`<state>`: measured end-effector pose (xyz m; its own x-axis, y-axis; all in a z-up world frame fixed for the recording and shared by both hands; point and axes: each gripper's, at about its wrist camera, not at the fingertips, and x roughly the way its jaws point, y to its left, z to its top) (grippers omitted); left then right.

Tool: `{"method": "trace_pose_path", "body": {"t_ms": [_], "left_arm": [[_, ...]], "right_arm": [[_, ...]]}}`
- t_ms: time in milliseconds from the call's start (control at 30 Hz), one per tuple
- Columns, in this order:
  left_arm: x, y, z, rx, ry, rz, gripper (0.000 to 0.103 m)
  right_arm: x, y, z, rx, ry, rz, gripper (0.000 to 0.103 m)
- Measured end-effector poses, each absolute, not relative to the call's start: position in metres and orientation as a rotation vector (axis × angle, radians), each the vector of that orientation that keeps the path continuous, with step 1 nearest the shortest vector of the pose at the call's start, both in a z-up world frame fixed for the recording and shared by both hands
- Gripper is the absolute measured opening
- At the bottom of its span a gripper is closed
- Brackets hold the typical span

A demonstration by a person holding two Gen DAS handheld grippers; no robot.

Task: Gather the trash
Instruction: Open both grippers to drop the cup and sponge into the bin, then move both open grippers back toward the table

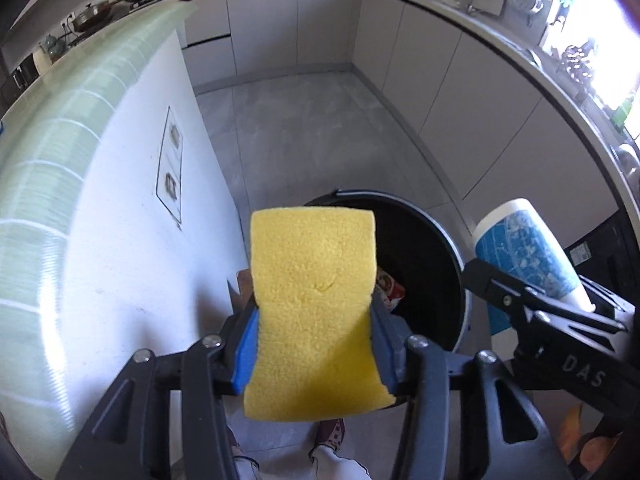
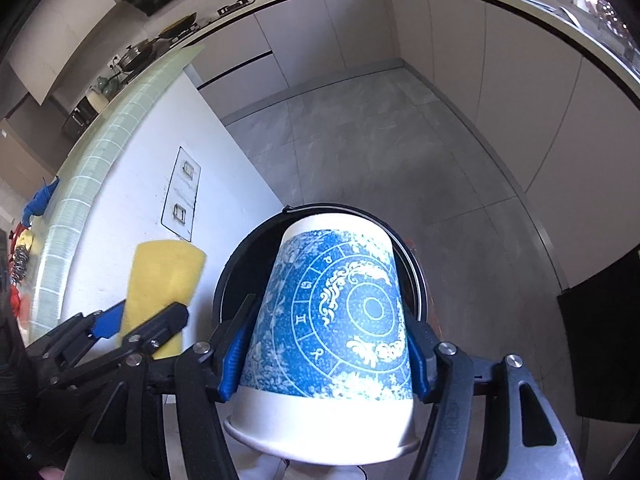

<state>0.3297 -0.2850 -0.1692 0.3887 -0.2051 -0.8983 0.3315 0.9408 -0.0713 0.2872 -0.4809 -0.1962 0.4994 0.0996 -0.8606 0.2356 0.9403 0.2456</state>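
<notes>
Grey tiled kitchen floor (image 1: 320,136) runs between pale cabinet fronts (image 2: 532,120) under a curved counter and a white island wall (image 1: 132,240) topped with pale green tile. Island wall carries a clear plate with two small hooks (image 2: 182,192). Black round trash bin (image 1: 432,276) stands on the floor just beside the island's end, mouth up; some printed wrapper lies inside it, partly hidden. Left gripper (image 1: 316,344) points steeply down, clenched on a yellow sponge (image 1: 314,304): both blue pads press into the sponge's sides, which pinch inward at the grip. Sponge sticks forward from the jaws, held above the bin's near-left rim next to the island wall. Right gripper (image 2: 326,356) likewise points down, closed on a paper cup (image 2: 336,320) with a blue zodiac-wheel print and white base band; blue pads touch the cup wall left and right. Cup is held rim toward the camera, bottom end forward, over the bin mouth (image 2: 240,264). From the left wrist view, the cup (image 1: 528,256) and right gripper (image 1: 532,300) sit to the right of the bin. Both items in the air, not touching the bin. Person's light trousers and a patterned slipper (image 1: 330,436) show below the sponge.
</notes>
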Motion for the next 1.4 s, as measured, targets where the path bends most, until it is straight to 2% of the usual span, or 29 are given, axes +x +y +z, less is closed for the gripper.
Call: {"method": "trace_pose_path", "body": {"t_ms": [67,100,133,200,333,700,1000,1400], "left_arm": [[0.332,-0.289,-0.176,0.143,1.134,-0.344,0.056],[0.333,-0.289,-0.178,0.149,1.147,-0.347,0.057],[0.335,-0.291,-0.181,0.155,1.159,-0.342,0.058],[0.336,-0.292,-0.18,0.166,1.153,-0.323,0.06],[0.335,-0.294,-0.162,0.157,1.109,-0.311,0.072],[0.322,-0.274,-0.078,0.107,0.985,-0.373,0.072],[0.312,-0.186,-0.021,0.047,0.913,-0.355,0.072],[0.325,-0.047,-0.01,0.001,0.847,-0.249,0.072]], "right_arm": [[0.293,-0.482,-0.203,0.342,1.061,-0.083,0.074],[0.295,-0.483,-0.207,0.34,1.065,-0.087,0.08],[0.295,-0.485,-0.208,0.344,1.061,-0.094,0.081],[0.293,-0.494,-0.21,0.366,1.045,-0.127,0.081],[0.284,-0.505,-0.191,0.394,0.968,-0.17,0.081],[0.273,-0.486,-0.123,0.4,0.864,-0.198,0.081],[0.274,-0.428,-0.078,0.425,0.827,-0.163,0.081],[0.29,-0.254,-0.035,0.199,0.798,-0.154,0.082]]}}
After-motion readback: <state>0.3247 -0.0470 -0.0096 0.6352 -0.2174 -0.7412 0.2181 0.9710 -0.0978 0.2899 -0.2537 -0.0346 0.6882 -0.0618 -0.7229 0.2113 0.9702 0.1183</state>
